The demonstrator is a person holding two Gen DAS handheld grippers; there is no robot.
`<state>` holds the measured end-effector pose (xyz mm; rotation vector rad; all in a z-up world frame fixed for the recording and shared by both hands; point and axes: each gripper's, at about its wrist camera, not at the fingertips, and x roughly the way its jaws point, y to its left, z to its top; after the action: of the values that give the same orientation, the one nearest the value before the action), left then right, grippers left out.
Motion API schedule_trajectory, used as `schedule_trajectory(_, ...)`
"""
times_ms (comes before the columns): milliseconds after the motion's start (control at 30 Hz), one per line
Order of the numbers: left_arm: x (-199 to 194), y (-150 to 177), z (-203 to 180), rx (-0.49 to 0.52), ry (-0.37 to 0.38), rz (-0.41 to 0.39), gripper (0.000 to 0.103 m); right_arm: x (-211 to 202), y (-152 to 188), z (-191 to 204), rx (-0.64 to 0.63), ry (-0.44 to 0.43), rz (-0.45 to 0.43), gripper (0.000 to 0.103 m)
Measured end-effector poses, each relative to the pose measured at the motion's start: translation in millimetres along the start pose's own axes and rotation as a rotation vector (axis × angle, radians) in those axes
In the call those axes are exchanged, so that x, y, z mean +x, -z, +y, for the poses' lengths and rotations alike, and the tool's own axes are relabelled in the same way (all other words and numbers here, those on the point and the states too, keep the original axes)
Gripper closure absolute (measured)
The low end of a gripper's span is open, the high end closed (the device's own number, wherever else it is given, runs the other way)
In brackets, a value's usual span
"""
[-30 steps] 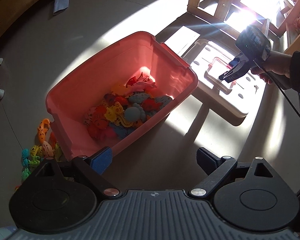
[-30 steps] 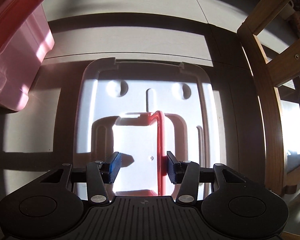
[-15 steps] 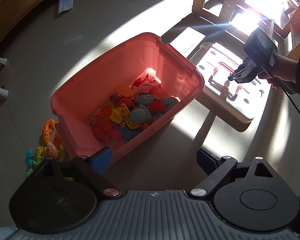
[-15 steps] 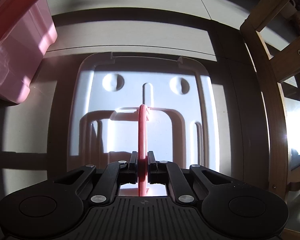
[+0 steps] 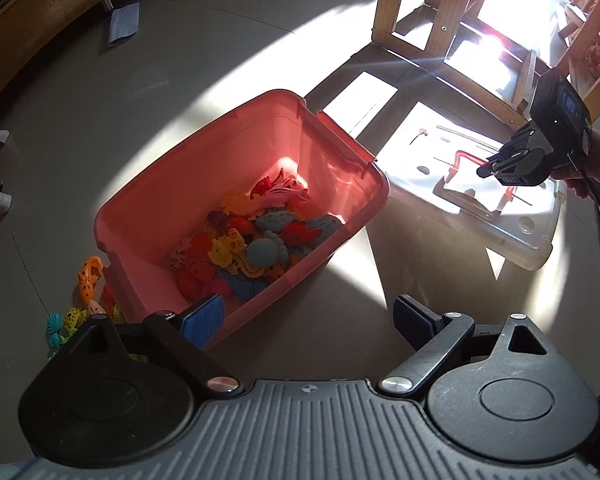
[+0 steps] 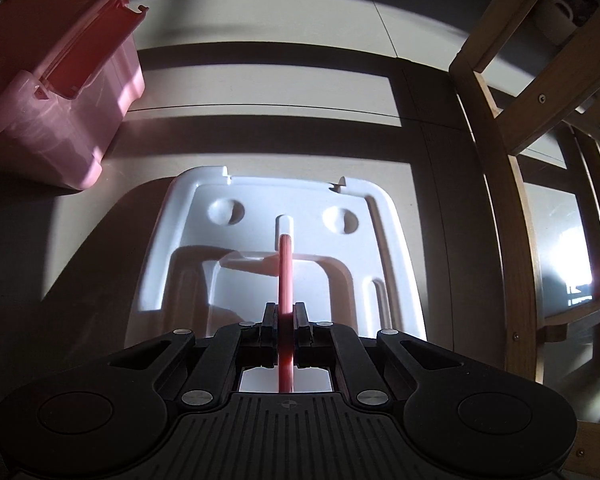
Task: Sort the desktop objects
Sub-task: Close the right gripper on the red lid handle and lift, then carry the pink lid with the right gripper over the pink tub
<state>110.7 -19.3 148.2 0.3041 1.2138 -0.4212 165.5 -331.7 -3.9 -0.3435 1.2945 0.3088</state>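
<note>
A pink bin (image 5: pixel 260 168) on the floor holds several colourful foam sea-animal toys (image 5: pixel 256 240); it also shows in the right wrist view (image 6: pixel 60 92) at the upper left. A white lid (image 6: pixel 284 248) with a red handle (image 6: pixel 285 272) is to its right; in the left wrist view the lid (image 5: pixel 512 220) hangs tilted above the floor. My right gripper (image 6: pixel 286 312) is shut on the red handle; it also shows in the left wrist view (image 5: pixel 486 170). My left gripper (image 5: pixel 304 316) is open and empty, near the bin's front corner.
More toy animals (image 5: pixel 84 300) lie on the floor left of the bin. Wooden furniture legs (image 6: pixel 512 160) stand to the right of the lid and behind it (image 5: pixel 440 12). A grey sheet (image 5: pixel 122 28) lies on the floor at the far left.
My right gripper shut on the lid's red handle, which swung upright, and lifted the lid off the floor. My left gripper stayed open and drew back a little from the bin.
</note>
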Motion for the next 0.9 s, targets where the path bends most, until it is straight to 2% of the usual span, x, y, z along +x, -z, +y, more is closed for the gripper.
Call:
schedule_trajectory(267, -6.1, -2.2, -4.9, 0.02, -0.015, -0.025, 0.01, -47.6, 14.0, 6.0, -0.027, 0.03, -0.029, 0.098)
schedule_trajectory(500, -13.2, -2.7, -5.9, 0.037, -0.028, -0.051, 0.01, -94.8, 16.0, 7.8, -0.043, 0.079, -0.091, 0.098)
schedule_trajectory(900, -18.8, 4.8, 1.2, 0.033, -0.049, -0.056, 0.01, -157.3, -7.6, 34.5, -0.117, 0.133, -0.263, 0.098)
